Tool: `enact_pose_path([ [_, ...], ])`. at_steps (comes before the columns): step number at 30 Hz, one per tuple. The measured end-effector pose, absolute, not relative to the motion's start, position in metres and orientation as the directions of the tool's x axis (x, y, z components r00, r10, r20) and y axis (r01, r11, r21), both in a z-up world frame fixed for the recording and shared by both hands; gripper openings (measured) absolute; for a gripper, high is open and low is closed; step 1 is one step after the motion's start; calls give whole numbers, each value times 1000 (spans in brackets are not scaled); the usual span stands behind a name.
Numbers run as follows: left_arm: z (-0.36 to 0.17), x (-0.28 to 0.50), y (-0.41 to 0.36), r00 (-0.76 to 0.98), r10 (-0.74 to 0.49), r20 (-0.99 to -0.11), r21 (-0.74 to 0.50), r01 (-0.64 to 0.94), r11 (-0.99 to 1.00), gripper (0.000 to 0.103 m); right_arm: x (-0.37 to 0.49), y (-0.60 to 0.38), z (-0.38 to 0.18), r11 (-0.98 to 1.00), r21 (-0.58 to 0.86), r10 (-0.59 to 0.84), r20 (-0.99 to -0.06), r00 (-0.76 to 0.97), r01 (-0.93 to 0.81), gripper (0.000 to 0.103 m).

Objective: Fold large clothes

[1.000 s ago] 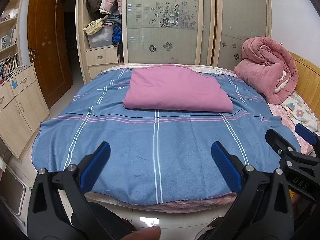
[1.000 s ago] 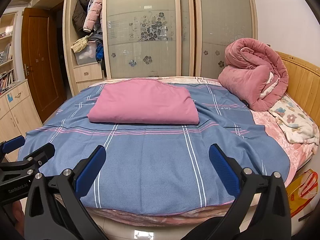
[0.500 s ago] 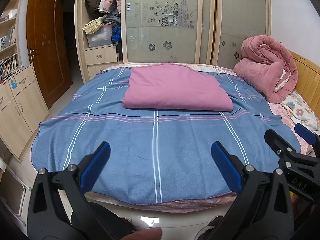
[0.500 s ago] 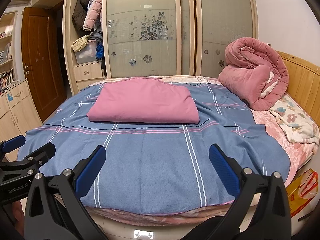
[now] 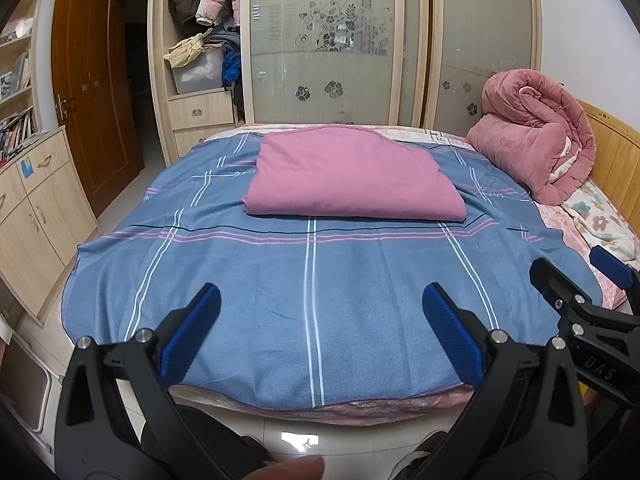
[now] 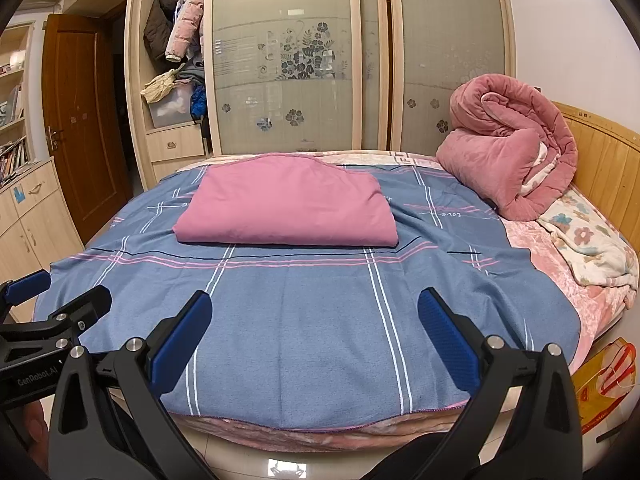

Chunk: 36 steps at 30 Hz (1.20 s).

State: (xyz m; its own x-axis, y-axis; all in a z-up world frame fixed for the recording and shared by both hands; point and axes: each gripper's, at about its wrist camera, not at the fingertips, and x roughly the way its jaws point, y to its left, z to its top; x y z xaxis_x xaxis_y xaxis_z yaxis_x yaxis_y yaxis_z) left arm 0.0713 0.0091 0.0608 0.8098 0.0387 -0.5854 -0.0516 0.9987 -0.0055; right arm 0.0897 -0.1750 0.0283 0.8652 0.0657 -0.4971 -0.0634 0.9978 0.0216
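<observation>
A folded pink cloth (image 5: 352,178) (image 6: 288,204) lies flat in the far middle of a blue striped sheet (image 5: 312,280) (image 6: 304,312) spread over the bed. My left gripper (image 5: 320,320) is open and empty, held above the bed's near edge. My right gripper (image 6: 316,328) is open and empty too, at the same near edge. The right gripper's fingers (image 5: 560,292) show at the right of the left wrist view. The left gripper's fingers (image 6: 76,308) show at the left of the right wrist view.
A rolled pink quilt (image 5: 536,140) (image 6: 508,156) sits at the bed's far right by the wooden headboard (image 6: 600,152). A flowered blanket (image 6: 588,244) lies beside it. A wardrobe (image 5: 360,40) stands behind the bed, cabinets (image 5: 36,208) and a door at left. A yellow bag (image 6: 600,384) is on the floor.
Both grippers stay open and nearly still. The views have shifted only slightly, the bed sitting a little higher in frame.
</observation>
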Motion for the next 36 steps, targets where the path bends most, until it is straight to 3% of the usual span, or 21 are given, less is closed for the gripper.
enact_pose_path([
  [36,46,84,6,807,30,-590,2,-36,999,101,102,-177,22,998,18,66,-518,853,-66,102],
])
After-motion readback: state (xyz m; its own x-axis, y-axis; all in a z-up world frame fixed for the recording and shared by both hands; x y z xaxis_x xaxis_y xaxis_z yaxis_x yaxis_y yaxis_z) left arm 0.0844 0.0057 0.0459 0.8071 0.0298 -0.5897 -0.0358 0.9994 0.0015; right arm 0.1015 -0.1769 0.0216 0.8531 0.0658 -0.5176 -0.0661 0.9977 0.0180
